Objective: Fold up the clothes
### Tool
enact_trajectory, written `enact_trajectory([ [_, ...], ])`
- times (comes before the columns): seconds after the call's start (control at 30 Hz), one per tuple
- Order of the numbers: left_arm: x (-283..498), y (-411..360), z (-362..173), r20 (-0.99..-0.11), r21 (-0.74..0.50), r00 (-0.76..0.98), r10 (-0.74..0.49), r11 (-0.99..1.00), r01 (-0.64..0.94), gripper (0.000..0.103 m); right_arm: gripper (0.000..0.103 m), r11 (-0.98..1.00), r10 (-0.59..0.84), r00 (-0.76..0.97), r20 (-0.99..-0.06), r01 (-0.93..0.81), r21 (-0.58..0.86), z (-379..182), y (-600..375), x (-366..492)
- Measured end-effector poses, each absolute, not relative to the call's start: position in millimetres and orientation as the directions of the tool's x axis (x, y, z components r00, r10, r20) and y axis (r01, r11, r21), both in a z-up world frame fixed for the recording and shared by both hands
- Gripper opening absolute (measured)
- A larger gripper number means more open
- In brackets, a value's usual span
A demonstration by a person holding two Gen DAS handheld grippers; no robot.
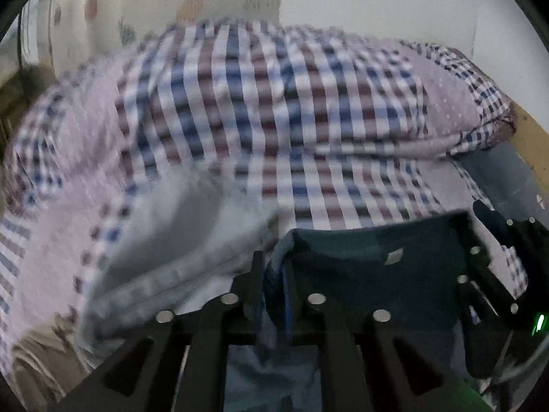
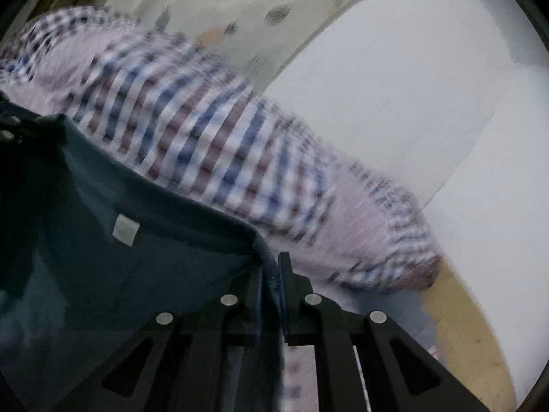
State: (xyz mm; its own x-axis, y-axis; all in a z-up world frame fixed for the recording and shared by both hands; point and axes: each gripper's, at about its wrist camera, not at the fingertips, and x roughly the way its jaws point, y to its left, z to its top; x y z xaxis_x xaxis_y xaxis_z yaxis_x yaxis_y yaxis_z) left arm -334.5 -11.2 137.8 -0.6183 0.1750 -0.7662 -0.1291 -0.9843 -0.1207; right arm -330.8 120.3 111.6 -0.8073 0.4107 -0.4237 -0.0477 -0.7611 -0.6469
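Note:
A dark teal garment [image 1: 360, 274] with a small white label [image 1: 393, 256] hangs stretched between my two grippers over the bed. My left gripper [image 1: 272, 267] has the garment's left top corner between its fingers, the hem bunched in the narrow gap. In the right wrist view the same garment [image 2: 154, 257] spreads to the left, and its label [image 2: 126, 229] shows. My right gripper [image 2: 271, 274] pinches the right top corner, with cloth filling the slit between the pads. The garment's lower part is hidden behind the gripper frames.
A heaped checked quilt [image 1: 257, 96] with pink lining lies across the bed behind the garment. A pale grey cloth [image 1: 178, 233] lies to the left on the bed. The wooden bed edge [image 2: 463, 326] runs on the right, below a white wall [image 2: 394, 86].

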Motion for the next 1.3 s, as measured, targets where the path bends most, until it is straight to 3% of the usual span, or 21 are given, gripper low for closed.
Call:
enact_trajectory([
  [0.03,-330.7,-15.8,136.0,-0.766,-0.147,-0.613,0.194,-0.981,-0.127,0.035,0.02,-0.778,0.41,-0.789,-0.456,-0.042,-0.627,105.0,124.3,-334.4],
  [0.07,-323.8,-21.8,137.6,-0.755,-0.179,-0.617,0.222,-0.975,-0.131,0.041,0.035,-0.803,0.405,-0.773,-0.488,-0.044,-0.595,101.4,130.4,-334.2],
  [0.1,-315.2,-28.8,140.5,-0.739,-0.215,-0.624,0.254,-0.967,-0.138,0.053,0.053,-0.834,0.387,-0.765,-0.515,-0.052,-0.55,102.1,138.1,-330.6],
  [0.13,-306.6,-35.9,143.4,-0.722,-0.252,-0.63,0.286,-0.957,-0.145,0.064,0.06,-0.865,0.364,-0.761,-0.537,-0.062,-0.499,104.4,146.2,-326.1],
  [0.2,-284.1,-52.7,151.3,-0.684,-0.328,-0.641,0.349,-0.931,-0.158,0.074,0.074,-0.913,0.303,-0.77,-0.562,-0.065,-0.404,114.0,160.8,-309.9],
  [0.37,-201.7,-113.4,191.5,-0.589,-0.428,-0.693,0.416,-0.888,-0.169,0.076,0.076,-0.98,0.126,-0.799,-0.588,-0.008,-0.199,150.3,190.9,-236.0],
  [0.4,-181.7,-126.8,200.9,-0.563,-0.436,-0.713,0.417,-0.883,-0.172,0.081,0.076,-0.988,0.086,-0.803,-0.589,0.008,-0.156,158.8,196.9,-216.8],
  [0.5,-119.6,-165.8,231.0,-0.501,-0.445,-0.766,0.402,-0.879,-0.17,0.084,0.08,-0.999,0.0,-0.836,-0.548,0.029,-0.045,189.9,206.7,-139.2],
  [0.73,35.8,-220.0,289.5,-0.401,-0.376,-0.84,0.365,-0.902,-0.212,0.086,0.082,-0.998,0.041,-0.892,-0.45,-0.02,-0.051,263.8,222.8,1.4],
  [0.93,159.8,-237.2,285.9,-0.341,-0.349,-0.867,0.363,-0.905,-0.242,0.088,0.082,-0.993,-0.116,-0.88,-0.46,0.094,0.071,290.0,218.7,125.0],
  [1.1,220.2,-230.1,252.5,-0.419,-0.337,-0.832,0.364,-0.913,-0.229,0.088,0.083,-0.96,-0.277,-0.879,-0.387,0.274,0.065,282.7,181.4,229.9],
  [1.3,302.0,-266.3,290.0,-0.264,-0.379,-0.912,0.315,-0.903,-0.202,0.088,0.083,-0.868,-0.476,-0.77,-0.425,0.488,0.09,254.9,143.0,304.5],
])
